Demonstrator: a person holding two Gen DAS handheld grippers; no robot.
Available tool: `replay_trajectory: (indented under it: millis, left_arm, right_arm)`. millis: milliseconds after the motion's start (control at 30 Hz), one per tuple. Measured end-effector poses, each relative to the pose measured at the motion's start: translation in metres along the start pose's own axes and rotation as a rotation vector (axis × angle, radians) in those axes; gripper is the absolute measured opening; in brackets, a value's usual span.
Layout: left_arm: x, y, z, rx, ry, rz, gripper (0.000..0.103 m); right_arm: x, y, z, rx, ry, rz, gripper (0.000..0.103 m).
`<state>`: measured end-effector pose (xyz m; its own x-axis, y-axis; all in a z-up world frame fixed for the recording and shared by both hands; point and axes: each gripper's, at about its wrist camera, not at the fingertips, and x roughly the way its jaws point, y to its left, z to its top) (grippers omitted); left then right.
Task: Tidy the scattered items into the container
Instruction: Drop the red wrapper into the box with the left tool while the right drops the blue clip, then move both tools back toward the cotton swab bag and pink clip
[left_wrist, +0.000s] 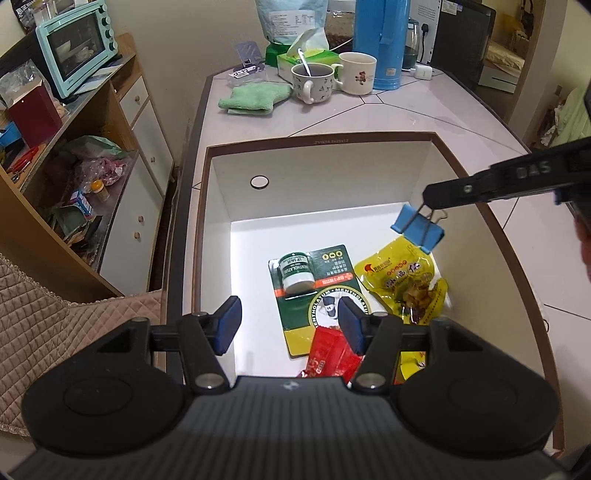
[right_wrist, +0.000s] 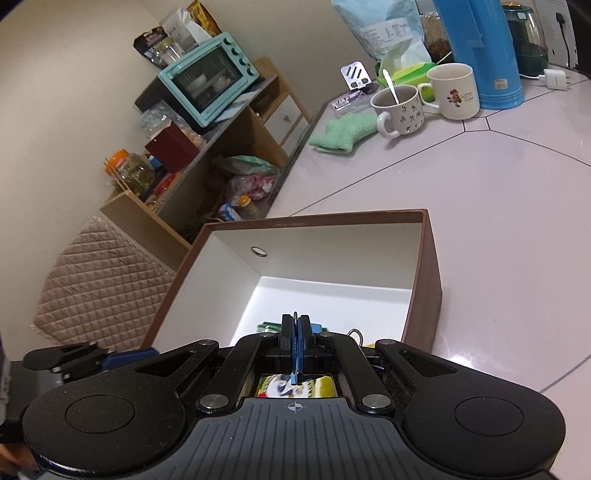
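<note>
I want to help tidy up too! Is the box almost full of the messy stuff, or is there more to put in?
Nearly done. Already in the box: a lip balm card, a yellow snack pouch and a red packet. The right gripper holds a blue binder clip over the box, not yet dropped. The left gripper is open, empty. No other loose items show nearby.

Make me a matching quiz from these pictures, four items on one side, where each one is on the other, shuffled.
Items
1. binder clip
2. lip balm card
3. green cloth
4. spoon

Places
A. lying flat on the box floor
B. in a mug
C. hanging from the right gripper
D. on the table beyond the box

Pairs: 1-C, 2-A, 3-D, 4-B
</note>
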<state>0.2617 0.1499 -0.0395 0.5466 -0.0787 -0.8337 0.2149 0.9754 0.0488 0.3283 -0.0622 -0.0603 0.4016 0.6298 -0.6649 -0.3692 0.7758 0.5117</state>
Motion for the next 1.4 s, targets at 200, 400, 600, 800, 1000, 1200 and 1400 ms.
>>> replay_trajectory:
  millis: [200,400,600,800,1000,1200,1400]
  left_arm:
    - [0.007,0.002,0.002,-0.007,0.010,0.003,0.053]
    - [0.005,0.002,0.004,-0.007,0.006,0.010,0.053]
    - [0.000,-0.001,0.001,-0.007,0.001,0.011,0.054]
    - [-0.012,-0.005,-0.002,-0.006,-0.015,0.018,0.056]
    - [-0.026,-0.009,-0.010,-0.014,-0.025,0.027,0.059]
    - [-0.044,-0.016,-0.023,-0.017,-0.031,0.034,0.064]
    - [-0.061,-0.027,-0.038,-0.015,-0.031,0.042,0.068]
  right_arm:
    - [0.005,0.003,0.013,-0.051,-0.076,0.047,0.001]
    - [-0.016,0.012,0.015,-0.070,-0.198,0.038,0.103]
    - [-0.039,0.013,0.010,-0.044,-0.226,0.035,0.102]
    - [-0.065,0.020,-0.004,-0.055,-0.131,-0.014,0.103]
    - [-0.084,0.032,-0.033,-0.096,-0.057,-0.079,0.103]
    - [-0.096,0.054,-0.062,-0.203,-0.030,-0.111,0.103]
    - [-0.106,0.073,-0.085,-0.276,-0.027,-0.109,0.103]
